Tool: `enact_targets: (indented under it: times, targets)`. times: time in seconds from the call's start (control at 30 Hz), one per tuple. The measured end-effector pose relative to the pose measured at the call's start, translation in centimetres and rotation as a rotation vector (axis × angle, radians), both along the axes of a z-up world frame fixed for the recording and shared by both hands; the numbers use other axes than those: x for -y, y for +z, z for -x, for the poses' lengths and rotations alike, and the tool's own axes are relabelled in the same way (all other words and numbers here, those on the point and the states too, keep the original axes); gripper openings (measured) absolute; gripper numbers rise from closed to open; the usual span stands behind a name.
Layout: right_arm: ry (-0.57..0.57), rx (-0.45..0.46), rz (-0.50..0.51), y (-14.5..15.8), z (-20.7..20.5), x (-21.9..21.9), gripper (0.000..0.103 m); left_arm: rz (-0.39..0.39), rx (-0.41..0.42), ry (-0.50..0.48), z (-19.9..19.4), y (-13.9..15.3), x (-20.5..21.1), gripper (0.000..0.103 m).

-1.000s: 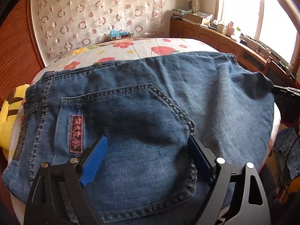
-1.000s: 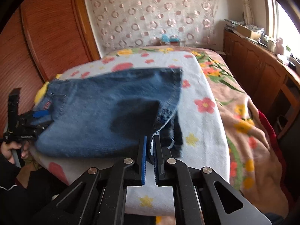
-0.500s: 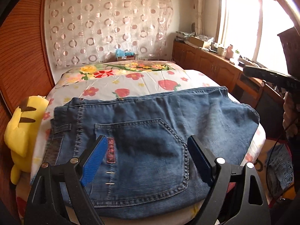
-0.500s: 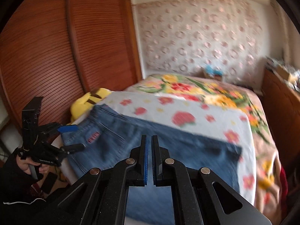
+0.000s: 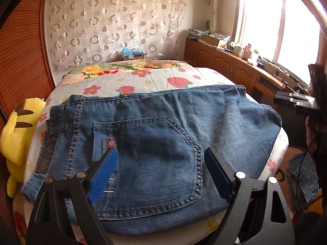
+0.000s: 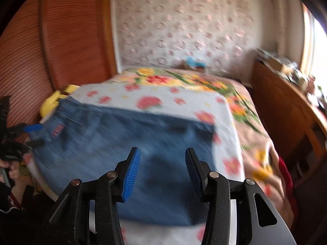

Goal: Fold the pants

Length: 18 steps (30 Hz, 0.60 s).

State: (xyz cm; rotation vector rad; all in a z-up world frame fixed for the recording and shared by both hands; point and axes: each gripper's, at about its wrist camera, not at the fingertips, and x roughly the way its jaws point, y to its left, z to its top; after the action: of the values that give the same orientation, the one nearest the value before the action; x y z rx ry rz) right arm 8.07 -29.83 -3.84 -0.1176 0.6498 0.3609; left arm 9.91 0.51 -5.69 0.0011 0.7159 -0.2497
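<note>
Jeans [image 5: 163,143]: folded into a chunky blue rectangle, lying flat across the near end of the bed [image 5: 179,77], waistband end toward the left side and the folded edge toward the right. The near edge sits right at the mattress edge.
Back pocket [image 5: 147,163]: facing up, with heavy stitching round it and a small reddish patch [image 5: 109,143] near its left edge.
Left gripper [image 5: 159,175]: hovering just above the pocket, jaws spread wide, nothing between them. The blue pads [image 5: 103,177] aren't pinching any denim as far as I can see.
Right gripper [image 6: 162,175]: also spread wide with nothing in it, sitting over the near right part of the jeans [image 6: 130,143]. This view is pretty blurry, so I can't tell if it's touching the cloth or just above it.
Left gripper from the other side [image 6: 32,132]: shows up at the far left of the right camera, near the waistband end, with a hand [image 6: 8,167] on the handle below it.
Sheet [image 5: 184,75]: white with red strawberries and flowers, under the jeans.
Plush toy [image 5: 18,134]: yellow, wedged at the left edge of the bed just beside the waistband.
Wardrobe [image 6: 61,40]: reddish slatted wood, along the left wall.
Cabinets [image 5: 224,61]: wooden, under the window on the right, cluttered on top.
Floor on the right: another bit of denim [image 5: 302,179] lying there, well apart from the bed.
</note>
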Motion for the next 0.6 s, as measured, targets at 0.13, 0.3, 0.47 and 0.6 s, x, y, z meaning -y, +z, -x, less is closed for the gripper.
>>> enact_targets:
  times: [0.13,0.3,0.47,0.6]
  targets:
    - [-0.074,-0.077,-0.001,-2.7,-0.5,1.8,0.048,0.002,-0.01,-0.009,-0.1,-0.3,0.6,0.087]
    - [-0.068,-0.125,-0.051,-3.1,-1.4,1.3,0.02,-0.008,-0.018,-0.021,-0.1,-0.5,1.2,0.087]
    - [0.033,-0.056,-0.068,-0.3,-1.0,-0.5,0.002,-0.01,-0.012,-0.012,0.2,-0.3,0.8,0.087]
    - [0.161,0.015,-0.068,3.5,-0.3,-4.5,0.002,0.01,0.005,0.023,0.6,0.4,-0.6,0.087]
